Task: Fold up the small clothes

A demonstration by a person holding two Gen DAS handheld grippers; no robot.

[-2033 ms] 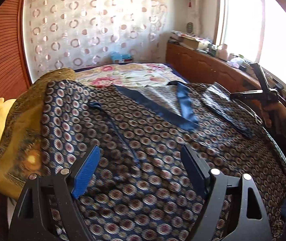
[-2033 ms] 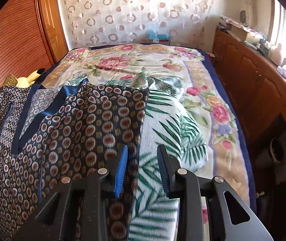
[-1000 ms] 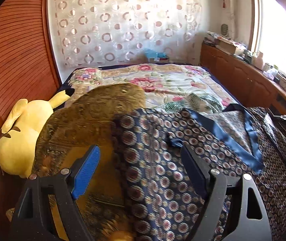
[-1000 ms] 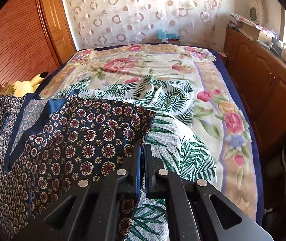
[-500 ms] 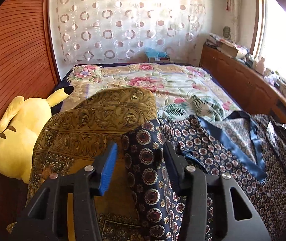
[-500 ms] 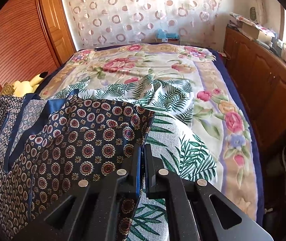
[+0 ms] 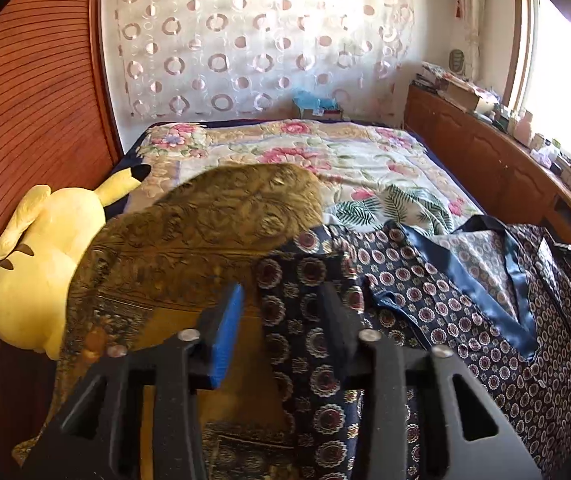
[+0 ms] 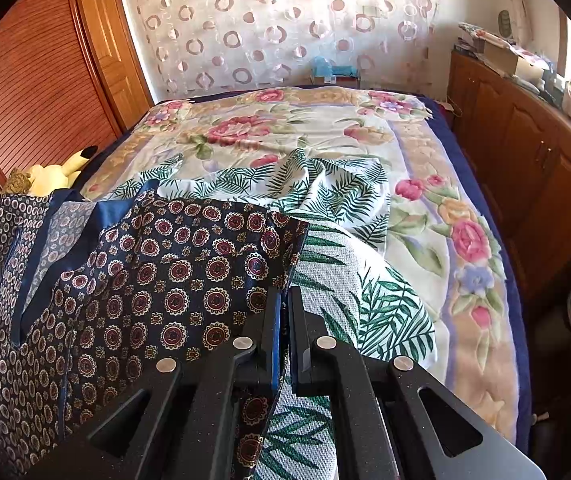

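Since a second ago the left gripper (image 7: 281, 320) has narrowed from wide-spread jaws; they are closing around the near left corner of the navy patterned garment (image 7: 445, 320), cloth between them, pads not clearly pressing. The right gripper (image 8: 284, 320) has kept its jaws pressed together, pinching the garment's right edge. The garment stretches sideways between them across the bed's (image 8: 425, 208) near edge, blue-trimmed neckline toward the far side, beside an olive-gold cloth (image 7: 205, 232) and yellow plush toy (image 7: 33, 264)
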